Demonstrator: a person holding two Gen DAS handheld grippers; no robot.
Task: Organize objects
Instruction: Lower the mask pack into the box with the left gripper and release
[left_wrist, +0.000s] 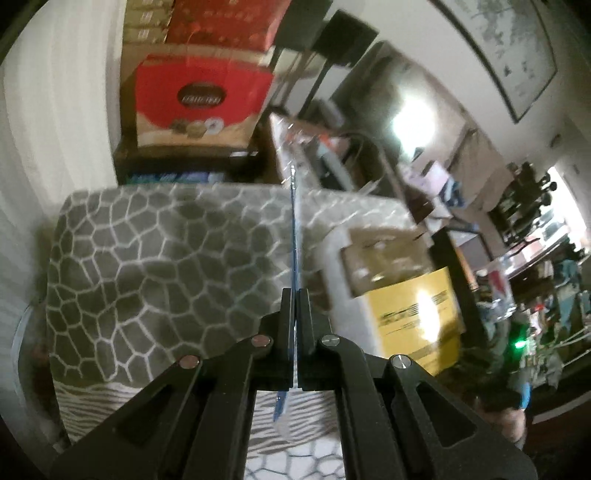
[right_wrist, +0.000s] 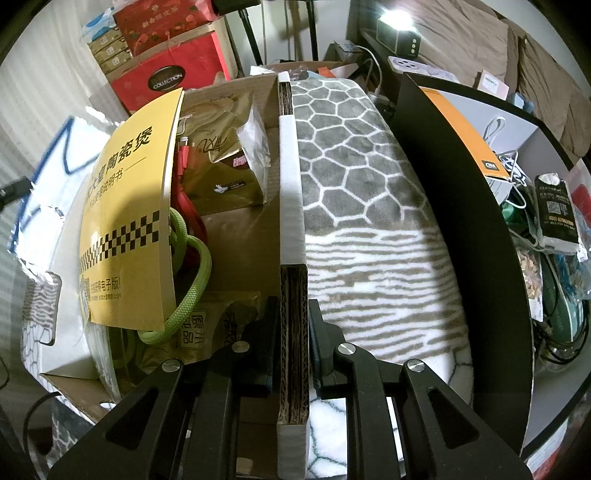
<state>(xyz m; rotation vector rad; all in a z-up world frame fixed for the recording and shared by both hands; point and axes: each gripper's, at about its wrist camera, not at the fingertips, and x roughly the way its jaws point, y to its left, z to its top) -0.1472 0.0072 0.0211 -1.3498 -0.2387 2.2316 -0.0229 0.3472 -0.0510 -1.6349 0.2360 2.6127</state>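
My left gripper (left_wrist: 294, 295) is shut on a thin blue-edged clear plastic bag (left_wrist: 294, 236), seen edge-on, held above the grey-and-white patterned blanket (left_wrist: 166, 258). My right gripper (right_wrist: 293, 306) is shut on the corrugated wall of a cardboard box (right_wrist: 293, 206). Inside that box lie a yellow manual (right_wrist: 129, 229), a green rope (right_wrist: 192, 284), a red cable (right_wrist: 186, 199) and gold packets (right_wrist: 229, 173). The same box with the yellow manual shows in the left wrist view (left_wrist: 406, 291). The blanket lies right of the box wall (right_wrist: 362, 192).
Red gift boxes (left_wrist: 203, 96) are stacked at the back on a dark shelf. A black open box (right_wrist: 461, 206) with cables and packets stands right of the blanket. A white bag with blue handles (right_wrist: 55, 177) sits left of the cardboard box. Cluttered furniture fills the right.
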